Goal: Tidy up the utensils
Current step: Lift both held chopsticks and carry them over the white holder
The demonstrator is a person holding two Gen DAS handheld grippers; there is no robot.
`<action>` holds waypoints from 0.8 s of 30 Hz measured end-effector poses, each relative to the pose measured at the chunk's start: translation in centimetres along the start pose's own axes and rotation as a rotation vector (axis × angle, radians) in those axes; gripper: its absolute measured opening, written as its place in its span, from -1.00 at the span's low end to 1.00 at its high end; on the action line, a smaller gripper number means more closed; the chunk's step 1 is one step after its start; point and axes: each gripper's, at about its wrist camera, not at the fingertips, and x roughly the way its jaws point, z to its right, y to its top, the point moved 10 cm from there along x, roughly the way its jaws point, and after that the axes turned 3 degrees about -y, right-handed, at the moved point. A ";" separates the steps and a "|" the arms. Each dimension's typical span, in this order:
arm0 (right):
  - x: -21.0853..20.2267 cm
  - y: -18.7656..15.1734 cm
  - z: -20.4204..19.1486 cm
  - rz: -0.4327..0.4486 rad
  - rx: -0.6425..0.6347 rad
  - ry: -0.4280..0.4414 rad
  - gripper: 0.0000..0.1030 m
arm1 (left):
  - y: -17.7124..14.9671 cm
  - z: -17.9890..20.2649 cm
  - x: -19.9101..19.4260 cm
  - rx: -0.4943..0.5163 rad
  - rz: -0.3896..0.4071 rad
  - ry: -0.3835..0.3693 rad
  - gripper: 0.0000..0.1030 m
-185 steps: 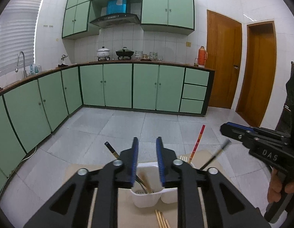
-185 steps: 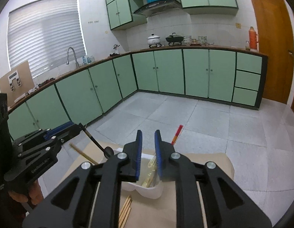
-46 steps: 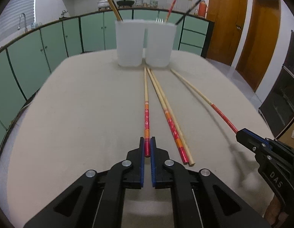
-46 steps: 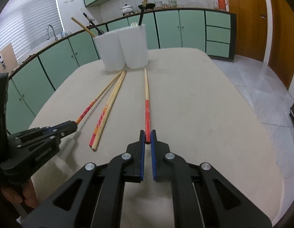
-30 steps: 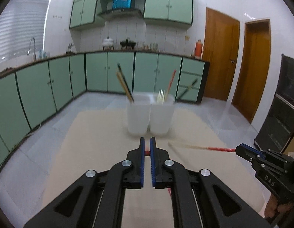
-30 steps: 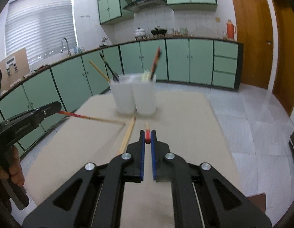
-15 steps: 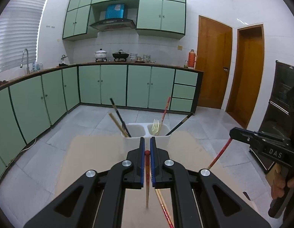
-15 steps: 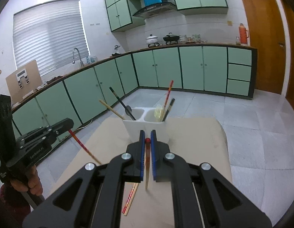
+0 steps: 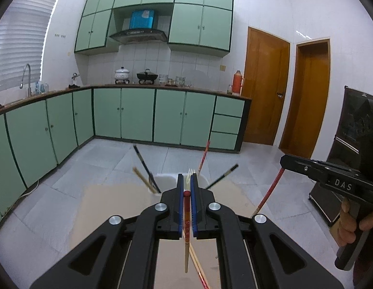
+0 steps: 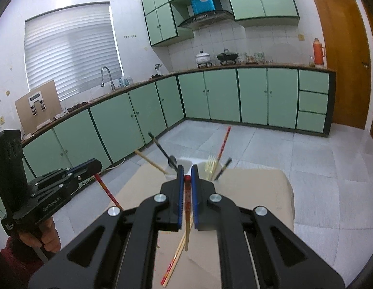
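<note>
Green cabinets [image 9: 138, 115] line white-tiled walls over a pale tile floor [image 10: 270, 149], beside two wooden doors [image 9: 266, 84].

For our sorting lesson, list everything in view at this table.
table: one, beige, underneath everything
holder: one, white, table's far end
fork: one, pale yellow, right compartment
red chopstick: one, red, right compartment
black chopstick: one, black, right compartment
spoon: one, black, left compartment
wooden stick: one, tan, left compartment
loose chopsticks: two, tan-and-red, lying on table
held chopsticks: two, red-topped, hanging above table
left claw: one, black, shut on chopstick
right claw: one, black, shut on chopstick
</note>
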 end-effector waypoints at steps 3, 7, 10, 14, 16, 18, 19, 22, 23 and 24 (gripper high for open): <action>0.1 1.8 -0.2 0.026 -0.014 0.004 -0.90 | 2.1 0.2 0.2 0.017 0.031 0.000 -0.90; 0.7 5.0 0.1 0.067 -0.029 -0.006 -0.90 | 5.5 0.2 0.8 0.034 0.077 0.002 -0.90; 1.4 7.4 0.5 0.094 -0.035 -0.016 -0.90 | 7.9 0.1 1.6 0.041 0.113 0.007 -0.90; 2.6 10.3 1.2 0.130 -0.033 -0.032 -0.90 | 11.0 0.0 3.0 0.060 0.166 0.025 -0.90; 3.5 11.6 1.7 0.149 -0.036 -0.049 -0.90 | 12.4 -0.1 3.9 0.065 0.186 0.035 -0.90; 4.5 12.4 2.2 0.160 -0.040 -0.067 -0.90 | 13.2 -0.4 5.1 0.072 0.196 0.053 -0.90; 5.1 12.7 2.5 0.163 -0.038 -0.072 -0.90 | 13.5 -0.7 6.0 0.067 0.196 0.057 -0.90; 7.3 12.5 3.4 0.152 -0.028 -0.087 -0.90 | 13.4 -1.3 8.3 0.065 0.182 0.079 -0.90; 7.9 12.4 3.7 0.148 -0.024 -0.090 -0.90 | 13.2 -1.5 8.9 0.065 0.177 0.085 -0.90; 8.7 12.2 4.0 0.141 -0.020 -0.090 -0.90 | 12.8 -1.7 9.5 0.063 0.169 0.088 -0.90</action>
